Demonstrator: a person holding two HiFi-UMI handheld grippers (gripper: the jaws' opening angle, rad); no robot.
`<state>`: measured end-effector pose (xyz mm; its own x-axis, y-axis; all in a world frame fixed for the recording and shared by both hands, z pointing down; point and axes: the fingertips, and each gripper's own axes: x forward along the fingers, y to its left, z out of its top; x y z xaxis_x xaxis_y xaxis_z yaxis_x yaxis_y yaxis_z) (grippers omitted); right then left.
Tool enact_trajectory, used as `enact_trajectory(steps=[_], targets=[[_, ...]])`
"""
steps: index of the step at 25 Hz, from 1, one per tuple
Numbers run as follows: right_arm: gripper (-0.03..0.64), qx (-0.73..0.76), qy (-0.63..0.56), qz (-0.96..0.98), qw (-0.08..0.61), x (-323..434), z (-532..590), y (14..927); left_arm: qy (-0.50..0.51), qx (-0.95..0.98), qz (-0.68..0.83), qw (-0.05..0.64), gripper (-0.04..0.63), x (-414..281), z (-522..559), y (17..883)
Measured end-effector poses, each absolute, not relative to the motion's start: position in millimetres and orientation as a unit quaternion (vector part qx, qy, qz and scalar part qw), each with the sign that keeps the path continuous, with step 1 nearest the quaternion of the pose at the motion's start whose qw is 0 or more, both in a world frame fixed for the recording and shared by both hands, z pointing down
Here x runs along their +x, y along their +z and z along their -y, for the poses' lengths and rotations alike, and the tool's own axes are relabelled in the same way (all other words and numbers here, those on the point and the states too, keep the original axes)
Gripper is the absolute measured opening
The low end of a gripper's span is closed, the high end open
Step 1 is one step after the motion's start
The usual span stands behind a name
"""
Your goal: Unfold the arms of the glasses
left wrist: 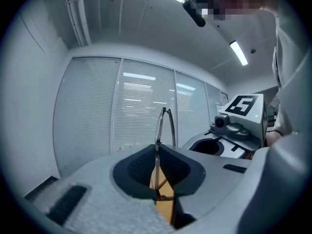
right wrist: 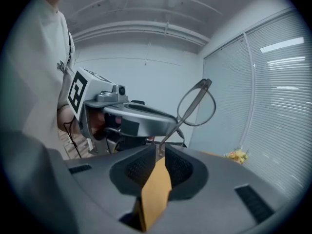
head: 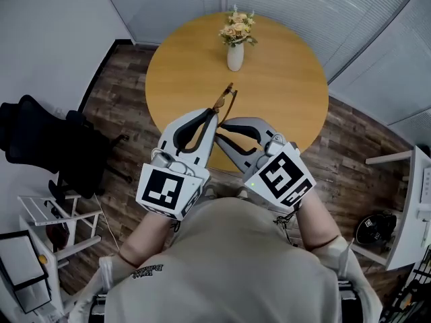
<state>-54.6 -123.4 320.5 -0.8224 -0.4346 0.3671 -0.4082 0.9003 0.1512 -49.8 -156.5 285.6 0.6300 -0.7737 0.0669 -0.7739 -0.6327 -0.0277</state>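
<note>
The glasses point(head: 226, 98) are held in the air above the near half of the round wooden table point(head: 289, 86), clear of its top, pinched from both sides. The left gripper point(head: 212, 115) has its jaws nearly together on the thin metal frame, whose rim rises just past the tips. The right gripper point(head: 223, 124), close beside it, clamps a slim arm of the glasses. A white vase point(head: 235, 56) of flowers point(head: 236, 27) stands near the table's far edge.
</note>
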Motion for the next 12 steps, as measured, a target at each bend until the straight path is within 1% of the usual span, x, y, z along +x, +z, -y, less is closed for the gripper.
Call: enact_trajectory(steps=[12], targets=[[0.042, 0.227, -0.007, 0.957, 0.182, -49.4, 127.7, 327.1, 0.041, 0.908, 0.416, 0.016, 0.040, -45.8, 156.8, 293.1]])
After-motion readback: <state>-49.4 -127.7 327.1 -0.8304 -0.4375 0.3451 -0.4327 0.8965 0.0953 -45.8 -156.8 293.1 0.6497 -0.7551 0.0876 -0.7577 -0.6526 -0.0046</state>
